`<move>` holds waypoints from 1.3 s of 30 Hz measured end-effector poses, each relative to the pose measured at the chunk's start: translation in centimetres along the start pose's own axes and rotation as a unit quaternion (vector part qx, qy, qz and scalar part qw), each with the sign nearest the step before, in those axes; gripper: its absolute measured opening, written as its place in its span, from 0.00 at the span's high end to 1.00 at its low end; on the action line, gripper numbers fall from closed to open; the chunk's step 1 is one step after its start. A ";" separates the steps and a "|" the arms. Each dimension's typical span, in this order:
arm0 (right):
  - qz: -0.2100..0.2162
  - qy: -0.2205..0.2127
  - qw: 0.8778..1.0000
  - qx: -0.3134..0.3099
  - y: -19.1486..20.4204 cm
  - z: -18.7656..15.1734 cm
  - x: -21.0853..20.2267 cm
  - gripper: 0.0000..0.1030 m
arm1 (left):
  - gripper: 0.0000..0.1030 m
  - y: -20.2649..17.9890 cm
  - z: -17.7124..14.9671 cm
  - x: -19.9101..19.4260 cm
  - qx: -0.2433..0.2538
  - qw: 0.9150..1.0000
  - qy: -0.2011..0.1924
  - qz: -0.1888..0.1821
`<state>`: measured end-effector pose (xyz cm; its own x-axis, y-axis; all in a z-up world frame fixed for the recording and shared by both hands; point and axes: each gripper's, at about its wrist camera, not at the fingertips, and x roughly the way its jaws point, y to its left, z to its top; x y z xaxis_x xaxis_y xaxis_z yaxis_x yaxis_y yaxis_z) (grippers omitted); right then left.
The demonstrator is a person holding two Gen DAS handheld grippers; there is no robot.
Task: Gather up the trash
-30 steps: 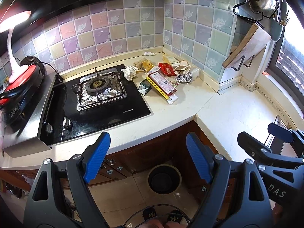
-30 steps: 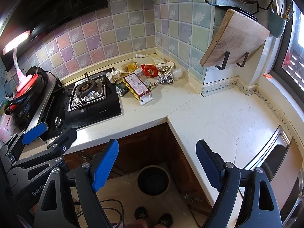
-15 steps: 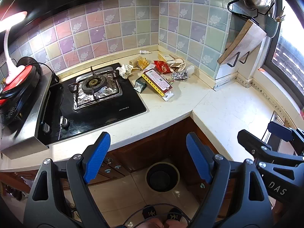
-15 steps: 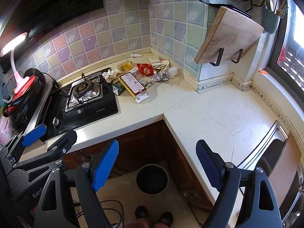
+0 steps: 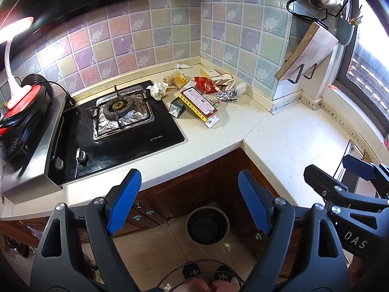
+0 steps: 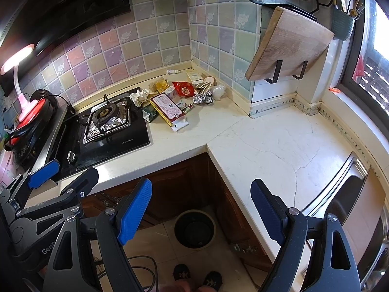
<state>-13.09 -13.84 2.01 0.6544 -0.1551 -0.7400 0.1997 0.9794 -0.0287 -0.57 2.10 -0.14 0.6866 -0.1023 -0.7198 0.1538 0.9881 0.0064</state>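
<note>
Trash lies heaped in the counter's back corner: a long red-and-yellow box (image 5: 198, 103) (image 6: 167, 108), a crumpled white paper (image 5: 158, 90) (image 6: 139, 96), a foil ball (image 5: 227, 95) (image 6: 203, 98), a red packet (image 5: 205, 84) (image 6: 184, 88) and a small green carton (image 5: 176, 107) (image 6: 148, 114). A round dark bin (image 5: 207, 225) (image 6: 195, 229) stands on the floor under the counter corner. My left gripper (image 5: 189, 199) hangs open and empty above the floor, far from the pile. My right gripper (image 6: 201, 209) is also open and empty, over the bin.
A black gas hob (image 5: 116, 124) with foil around the burner sits left of the trash. A red appliance (image 5: 17, 112) and pink lamp stand far left. A cutting board (image 6: 289, 46) hangs on the right wall, and a steel sink (image 6: 350, 204) lies right. The person's feet (image 6: 197, 278) show below.
Both grippers have drawn back and up a little, so the counter and trash pile look slightly smaller and lower. Both stay open and empty.
</note>
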 end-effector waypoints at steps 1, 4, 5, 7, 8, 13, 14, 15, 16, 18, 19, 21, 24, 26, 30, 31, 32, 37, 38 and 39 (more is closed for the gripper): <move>-0.001 0.000 1.000 0.000 0.1 0.0 0.0 0.18 | 0.22 -0.1 0.0 0.0 0.000 1.000 0.000 0.000; -0.001 -0.001 1.000 0.000 0.2 -0.1 0.0 0.18 | 0.22 0.1 -0.1 0.0 0.000 1.000 0.000 0.000; 0.000 -0.001 1.000 -0.001 0.1 -0.1 0.0 0.18 | 0.22 0.1 -0.1 0.0 0.000 1.000 0.000 0.000; -0.001 -0.001 1.000 0.000 0.2 -0.2 0.0 0.18 | 0.22 0.2 -0.1 0.0 0.001 1.000 0.000 0.000; -0.001 -0.001 1.000 0.000 0.2 -0.2 0.0 0.18 | 0.22 0.3 -0.2 0.0 0.001 1.000 0.000 -0.001; 0.004 0.001 1.000 0.000 -0.6 -0.8 -0.3 0.18 | 0.22 -1.1 -1.0 -0.4 -0.001 1.000 0.001 0.004; 0.006 0.002 1.000 0.000 -0.8 -0.8 -0.3 0.18 | 0.22 -1.2 -1.2 -0.4 -0.002 1.000 0.002 0.005; 0.008 0.003 1.000 -0.001 -0.9 -0.9 -0.3 0.18 | 0.22 -1.4 -1.2 -0.5 -0.003 1.000 0.003 0.005; 0.010 0.004 1.000 0.000 -1.2 -0.9 -0.3 0.18 | 0.22 -1.5 -1.3 -0.5 -0.004 1.000 0.004 0.005; 0.014 0.005 1.000 -0.001 -1.5 -0.8 -0.2 0.18 | 0.22 -1.8 -1.5 -0.7 -0.007 1.000 0.005 0.005; 0.015 0.006 1.000 -0.001 -1.5 -0.8 -0.2 0.18 | 0.22 -1.9 -1.6 -0.7 -0.009 1.000 0.006 0.005; 0.018 0.008 1.000 -0.002 -1.8 -0.5 0.0 0.18 | 0.22 -1.8 -1.1 -0.5 -0.011 1.000 0.008 0.006; 0.022 0.009 1.000 -0.004 -2.0 -0.3 0.1 0.18 | 0.22 -1.6 -1.1 -0.6 -0.013 1.000 0.009 0.004; 0.024 0.010 1.000 -0.006 -2.1 -0.2 0.3 0.18 | 0.22 -1.8 -1.0 -0.5 -0.016 1.000 0.010 0.006; 0.031 0.010 0.999 -0.011 -2.7 -0.2 0.4 0.18 | 0.22 -1.7 -1.2 -0.6 -0.016 1.000 0.010 0.006; 0.033 0.011 0.999 -0.013 -2.8 -0.1 0.5 0.18 | 0.22 -1.6 -1.2 -0.6 -0.016 1.000 0.010 0.006; 0.036 0.011 0.999 -0.014 -3.0 -0.1 0.6 0.18 | 0.22 -1.7 -1.2 -0.6 -0.018 1.000 0.010 0.007; 0.053 0.014 0.998 -0.022 -3.7 0.2 1.3 0.18 | 0.22 -2.3 -1.1 -0.6 -0.030 0.999 0.011 0.011; 0.056 0.014 0.998 -0.025 -3.9 0.2 1.5 0.18 | 0.22 -2.4 -0.9 -0.5 -0.031 0.999 0.012 0.011; 0.059 0.014 0.998 -0.027 -4.0 0.3 1.8 0.18 | 0.22 -2.4 -0.9 -0.5 -0.029 0.999 0.012 0.012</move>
<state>-12.48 -18.04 1.02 0.6504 -0.0352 -0.7588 0.0818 0.9964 0.0239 -1.91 -0.15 -0.42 0.6722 -0.0764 -0.7364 0.0949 0.9953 -0.0166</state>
